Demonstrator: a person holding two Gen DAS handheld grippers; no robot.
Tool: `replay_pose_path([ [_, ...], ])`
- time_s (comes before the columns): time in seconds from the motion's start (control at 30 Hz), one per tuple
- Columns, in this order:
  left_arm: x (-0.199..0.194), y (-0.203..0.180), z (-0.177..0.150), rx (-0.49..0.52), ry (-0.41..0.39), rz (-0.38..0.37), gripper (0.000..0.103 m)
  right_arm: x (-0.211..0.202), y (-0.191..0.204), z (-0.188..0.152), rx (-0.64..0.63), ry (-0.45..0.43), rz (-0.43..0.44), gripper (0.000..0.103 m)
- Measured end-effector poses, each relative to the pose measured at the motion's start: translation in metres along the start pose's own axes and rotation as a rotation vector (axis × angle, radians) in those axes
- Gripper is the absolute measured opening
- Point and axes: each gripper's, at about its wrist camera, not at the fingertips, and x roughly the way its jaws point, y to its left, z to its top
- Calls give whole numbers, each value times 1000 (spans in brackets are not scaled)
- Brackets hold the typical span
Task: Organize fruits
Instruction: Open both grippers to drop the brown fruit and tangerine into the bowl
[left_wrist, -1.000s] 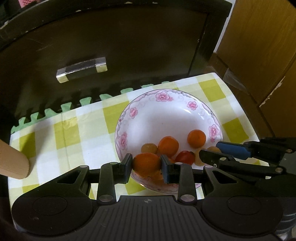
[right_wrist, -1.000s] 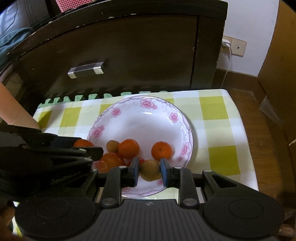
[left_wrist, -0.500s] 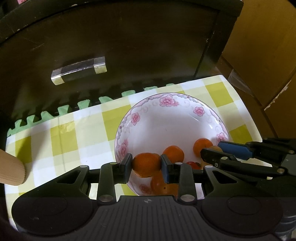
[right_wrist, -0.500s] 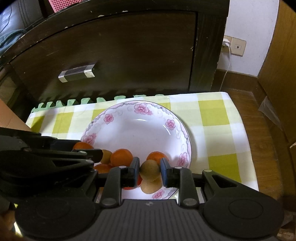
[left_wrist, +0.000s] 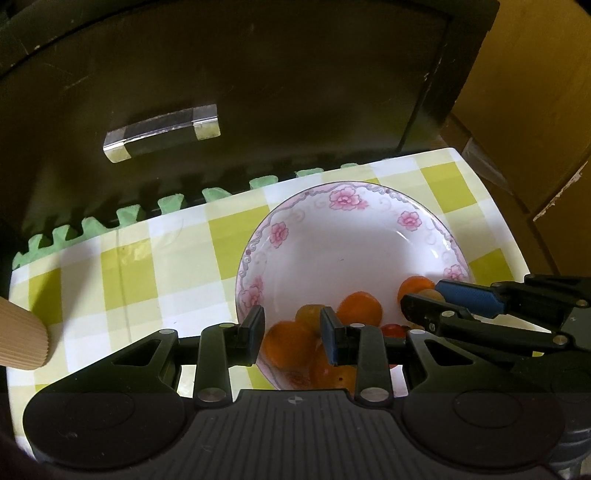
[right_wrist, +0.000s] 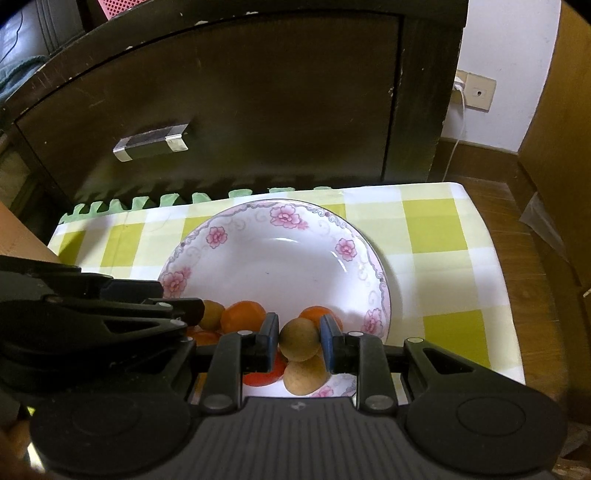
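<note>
A white bowl with pink flowers (left_wrist: 343, 197) (right_wrist: 284, 214) sits on a yellow-checked cloth (left_wrist: 122, 280). My left gripper (left_wrist: 292, 334) is shut on an orange fruit (left_wrist: 290, 343) over the bowl's near left rim. My right gripper (right_wrist: 299, 338) is shut on a round brown fruit (right_wrist: 298, 338) over the near right rim. Inside the bowl's near side lie orange fruits (left_wrist: 360, 308) (right_wrist: 243, 315), a red one (right_wrist: 262, 373) and another brown one (right_wrist: 304, 376). The two grippers are side by side and close, and each shows in the other's view.
A dark cabinet with a clear handle (left_wrist: 162, 133) (right_wrist: 151, 144) stands right behind the cloth. Green foam mat teeth (left_wrist: 129, 218) line the far edge. A cardboard tube (left_wrist: 18, 336) lies at the left. Wooden floor (right_wrist: 535, 258) and a brown panel are to the right.
Both grippers have moved forward over the bowl with their fruits still held. The bowl now lies lower in both views.
</note>
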Motion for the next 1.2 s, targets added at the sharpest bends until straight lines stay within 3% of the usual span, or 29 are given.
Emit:
replay_pose_path([
  [0.47, 2, 5, 0, -2, 1, 17, 42, 6, 3, -1, -8, -5, -6, 24],
  [1.2, -7, 12, -2, -21, -18, 42, 54, -1, 7, -1, -8, -30, 0, 24],
])
